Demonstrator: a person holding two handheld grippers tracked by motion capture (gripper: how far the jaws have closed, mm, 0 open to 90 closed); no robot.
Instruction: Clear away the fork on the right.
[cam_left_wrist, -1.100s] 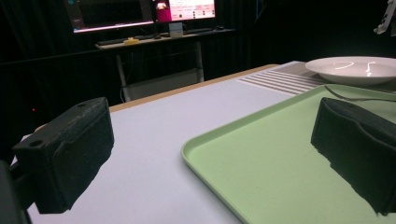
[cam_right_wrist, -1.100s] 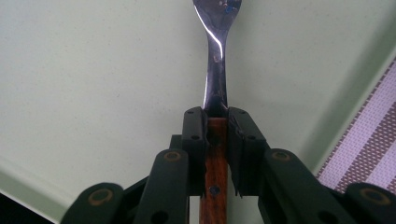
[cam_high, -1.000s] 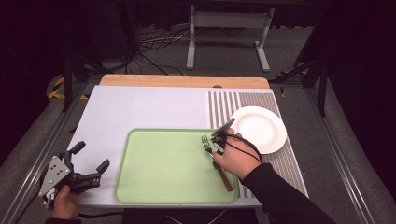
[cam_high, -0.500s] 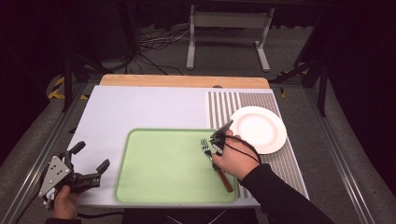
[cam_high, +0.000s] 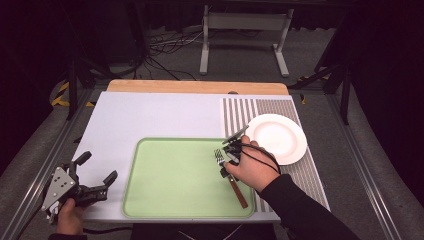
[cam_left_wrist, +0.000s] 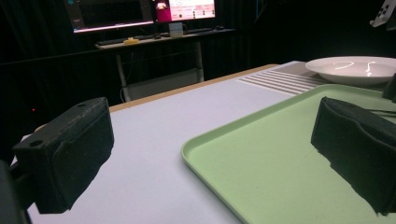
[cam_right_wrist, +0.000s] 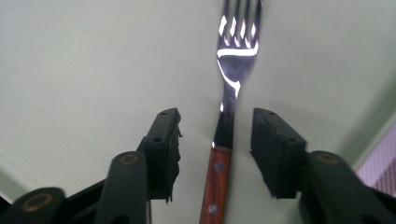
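Observation:
A fork with a wooden handle lies on the right part of the green tray, tines pointing away. My right gripper is low over it, open, with the fork's neck between the two jaws and a gap on each side. The wooden handle runs down between them. My left gripper is held open above the table's front left corner, off the tray's left edge. Nothing is between its jaws. A white plate sits right of the tray on the striped mat.
A striped mat covers the table's right part, under the plate. The white table top is bare behind the tray. A wooden strip runs along the far edge. Cables and a stand are on the floor beyond.
The right gripper has shifted very slightly over the fork. The left gripper has stayed put.

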